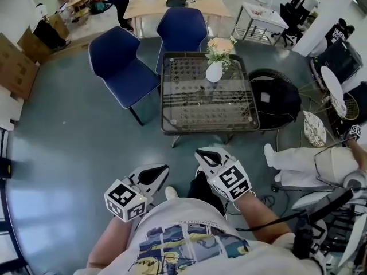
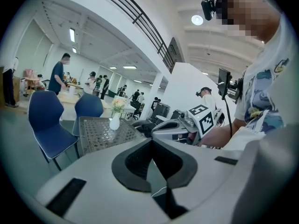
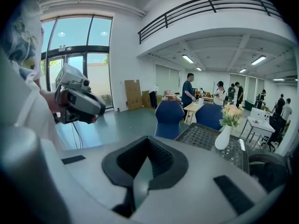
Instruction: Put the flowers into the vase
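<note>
Annotator: Tools first: left tool (image 1: 153, 175) narrow, jaws together, nothing between them. The right tool (image 1: 206, 155) is the same, pinched closed and empty. Both are held low in front of the person's shirt, side by side, not touching.

Checker: Flowers?

Annotator: Well ahead of both tips. The flowers (image 1: 219, 46) sit in the white vase (image 1: 214, 71). It stands upright on the table (image 1: 172, 119), toward the far edge, a bit to the right tool's side.

Checker: So what's the step in hand?

Annotator: My read is that placing looks done; no loose stems in any view. Best to do nothing near the vase. Hold both tools closed and clear of the table so nothing knocks it. It looks narrow-based and top-heavy with blooms, so it likely tips easily. If a check is wanted, look, don't touch.

Checker: Surface?

Annotator: See-through top over a dotted mesh, dark frame. Hard and probably slick, so a bumped vase could slide.

Checker: Room, quick.

Annotator: Grey-green floor (image 1: 69, 136) between the tools and the table. Past the table are two blue chairs (image 1: 123, 62), one left-ahead, one straight ahead. There's a black rounded thing (image 1: 275, 99) off the right tool's side of the table; can't tell what it is. Further out are a wooden table (image 1: 172, 4), cardboard boxes (image 1: 17, 67) far to the left tool's left, and people (image 3: 189, 91) standing at the back.
</note>
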The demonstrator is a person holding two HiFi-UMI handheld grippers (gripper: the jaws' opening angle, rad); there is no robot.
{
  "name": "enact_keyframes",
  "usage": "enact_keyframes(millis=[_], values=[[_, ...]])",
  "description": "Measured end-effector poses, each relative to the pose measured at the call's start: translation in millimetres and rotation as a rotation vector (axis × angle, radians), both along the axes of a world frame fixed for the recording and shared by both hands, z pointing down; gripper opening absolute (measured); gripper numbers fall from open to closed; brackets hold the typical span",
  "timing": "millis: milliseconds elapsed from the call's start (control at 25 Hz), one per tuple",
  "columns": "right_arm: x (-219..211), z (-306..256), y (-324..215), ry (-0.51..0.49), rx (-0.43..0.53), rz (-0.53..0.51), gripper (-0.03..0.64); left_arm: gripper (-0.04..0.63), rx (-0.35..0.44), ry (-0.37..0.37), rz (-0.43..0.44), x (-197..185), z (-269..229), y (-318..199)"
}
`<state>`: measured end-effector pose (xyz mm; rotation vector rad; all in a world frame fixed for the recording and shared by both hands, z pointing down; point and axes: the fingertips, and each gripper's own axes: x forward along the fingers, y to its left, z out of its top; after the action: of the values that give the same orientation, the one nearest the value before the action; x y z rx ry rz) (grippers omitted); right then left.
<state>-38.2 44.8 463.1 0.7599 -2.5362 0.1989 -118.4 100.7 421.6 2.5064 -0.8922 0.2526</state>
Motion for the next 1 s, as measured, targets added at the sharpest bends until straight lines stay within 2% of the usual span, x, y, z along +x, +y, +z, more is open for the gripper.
enact_keyframes(millis=[280, 600, 1000], values=[[-11.4, -3.9, 46.3, -0.020, 0.005, 0.020, 0.009, 0.009, -0.006, 0.005, 0.037, 0.4, 2.6, 26.3], [-2.4, -0.8, 54.5, -0.004, 0.006, 0.019, 0.009, 0.009, 0.005, 0.024, 0.067, 16.2, 2.2, 28.3], [-14.7, -9.2, 61.7, 0.008, 0.019, -0.018, 0.009, 0.009, -0.007, 0.027, 0.026, -3.1, 2.1, 37.1]])
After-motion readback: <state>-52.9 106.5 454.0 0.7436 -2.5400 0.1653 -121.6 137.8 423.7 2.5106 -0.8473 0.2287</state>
